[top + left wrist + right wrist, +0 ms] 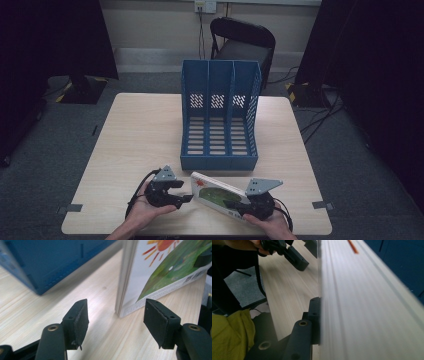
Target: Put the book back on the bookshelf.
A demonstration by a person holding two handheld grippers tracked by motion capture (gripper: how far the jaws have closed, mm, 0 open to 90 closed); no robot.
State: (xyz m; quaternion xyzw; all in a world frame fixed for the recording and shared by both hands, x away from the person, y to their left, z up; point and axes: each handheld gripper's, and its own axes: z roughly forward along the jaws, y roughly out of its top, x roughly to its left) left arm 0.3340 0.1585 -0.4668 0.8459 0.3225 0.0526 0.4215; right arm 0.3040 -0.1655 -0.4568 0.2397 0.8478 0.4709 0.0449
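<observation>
A thin book (pixel 212 192) with a white cover, an orange sun and a green picture stands on its long edge near the table's front edge. My right gripper (pixel 235 205) is shut on the book's right end; in the right gripper view one black jaw presses flat against the book's (pixel 367 302) cover and the other jaw is hidden behind it. My left gripper (pixel 183 191) sits just left of the book, open. In the left gripper view the book's (pixel 162 272) near corner rests on the wood a little beyond the left gripper (pixel 116 303), with neither pad touching it.
A blue file holder (pixel 218 120) with three upright compartments stands mid-table, its open front facing the book; its low front wall (pixel 50 260) is close behind. The wooden table (pixel 140 130) has free room at left. A dark chair (pixel 245 42) stands beyond.
</observation>
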